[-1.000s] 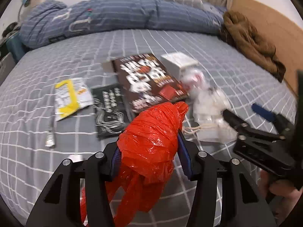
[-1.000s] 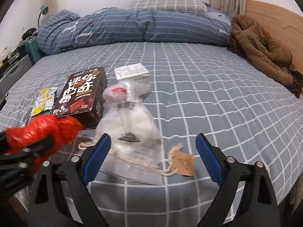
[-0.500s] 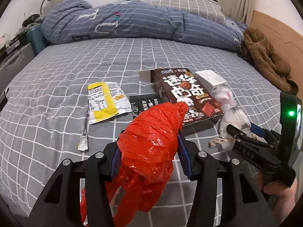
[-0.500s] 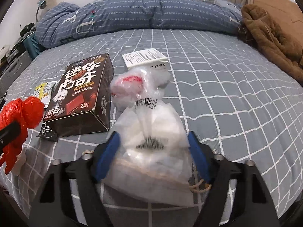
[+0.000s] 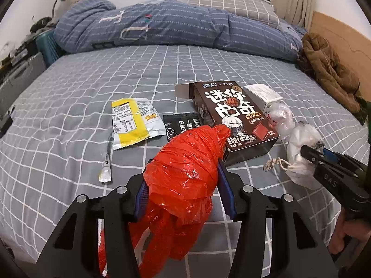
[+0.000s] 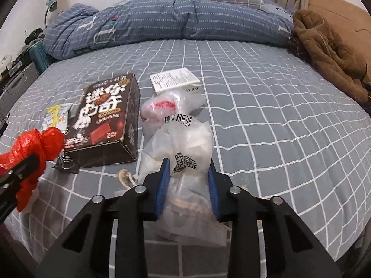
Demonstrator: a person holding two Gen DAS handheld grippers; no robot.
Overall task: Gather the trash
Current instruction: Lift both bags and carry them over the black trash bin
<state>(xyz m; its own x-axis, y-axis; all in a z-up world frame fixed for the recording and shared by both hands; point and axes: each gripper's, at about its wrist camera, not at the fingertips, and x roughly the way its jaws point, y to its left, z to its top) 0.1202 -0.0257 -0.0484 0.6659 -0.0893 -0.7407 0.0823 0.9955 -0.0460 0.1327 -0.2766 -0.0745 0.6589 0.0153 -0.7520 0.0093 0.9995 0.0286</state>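
My left gripper [image 5: 183,185] is shut on a crumpled red plastic bag [image 5: 185,162], whose tail hangs below the jaws. My right gripper [image 6: 187,183] is shut on a clear plastic bag [image 6: 187,143] with a barcode label, lying on the grey checked bed [image 6: 266,127]. A rope drawstring [image 6: 126,178] trails from that bag. Loose on the bed lie a dark chocolate box [image 5: 234,115], a yellow snack wrapper [image 5: 132,120], a black sachet [image 5: 180,125], a thin strip wrapper [image 5: 105,162], a white carton [image 6: 174,82] and a clear wrapper with red print [image 6: 162,106].
A blue striped duvet [image 5: 162,25] and a checked pillow [image 5: 231,2] lie across the far side. A brown coat [image 6: 329,53] is heaped at the right by the wooden headboard [image 5: 343,37]. A person's hand [image 5: 352,234] holds the right gripper. Boxes stand beyond the left edge.
The right gripper has moved forward over the clear bag and its jaws have shut on it. The left gripper has swung its view left, still holding the red bag.
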